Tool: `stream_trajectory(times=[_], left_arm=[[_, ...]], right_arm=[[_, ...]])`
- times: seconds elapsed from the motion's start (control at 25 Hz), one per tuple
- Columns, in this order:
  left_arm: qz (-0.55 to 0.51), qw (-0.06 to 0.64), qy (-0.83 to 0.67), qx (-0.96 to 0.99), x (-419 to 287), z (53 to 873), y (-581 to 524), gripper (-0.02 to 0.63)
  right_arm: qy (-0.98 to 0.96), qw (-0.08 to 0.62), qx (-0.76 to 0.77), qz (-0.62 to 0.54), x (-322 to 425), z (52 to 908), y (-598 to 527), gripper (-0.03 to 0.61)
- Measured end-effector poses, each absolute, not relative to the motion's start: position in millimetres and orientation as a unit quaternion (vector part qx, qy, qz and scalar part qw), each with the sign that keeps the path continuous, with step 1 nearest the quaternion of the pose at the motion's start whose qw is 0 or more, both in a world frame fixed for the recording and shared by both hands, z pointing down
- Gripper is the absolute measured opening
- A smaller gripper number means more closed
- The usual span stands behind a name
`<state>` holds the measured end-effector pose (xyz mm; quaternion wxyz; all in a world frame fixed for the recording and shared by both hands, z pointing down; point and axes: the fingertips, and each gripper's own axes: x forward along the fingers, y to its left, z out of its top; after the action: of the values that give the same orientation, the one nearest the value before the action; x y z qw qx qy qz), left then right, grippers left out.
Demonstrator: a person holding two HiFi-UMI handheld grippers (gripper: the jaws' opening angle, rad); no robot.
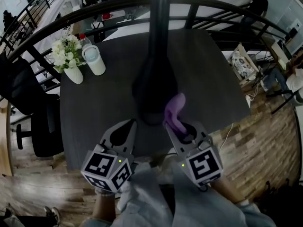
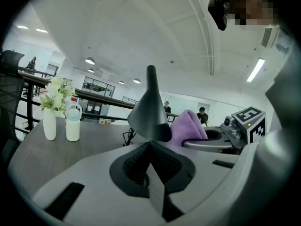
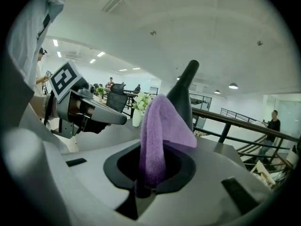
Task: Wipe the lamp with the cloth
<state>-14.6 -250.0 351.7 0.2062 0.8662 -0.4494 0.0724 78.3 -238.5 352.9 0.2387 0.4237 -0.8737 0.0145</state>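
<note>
At the far left corner of the dark grey tabletop (image 1: 203, 74) a small white vase (image 1: 74, 74) holds a bunch of white flowers with green leaves (image 1: 64, 51), and just beside it stands a white bottle with a paler cap (image 1: 95, 60); what is in the bottle I cannot tell. In the middle of the tabletop stands the black lamp with a cone-shaped shade and slim neck (image 1: 154, 79). The right tool (image 1: 181, 126) has its jaws closed tight on the fuzzy purple cloth (image 1: 174, 109), which stands up out of them, folds over at the top and lies against the near right side of the shade. The left tool (image 1: 132, 123) has its jaws brought fully together with nothing between them, tips just beside the shade's lower left rim; whether they touch it I cannot make out.
</note>
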Motion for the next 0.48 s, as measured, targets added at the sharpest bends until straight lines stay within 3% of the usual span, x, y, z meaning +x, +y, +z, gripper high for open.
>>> stream_trajectory(times=[0.48], left_arm=[[0.069, 0.206, -0.425, 0.879, 1.3, 353.0, -251.3, 0.012]], right_arm=[[-0.823, 0.192, 0.53, 0.064, 153.5, 356.3, -232.0, 0.051]])
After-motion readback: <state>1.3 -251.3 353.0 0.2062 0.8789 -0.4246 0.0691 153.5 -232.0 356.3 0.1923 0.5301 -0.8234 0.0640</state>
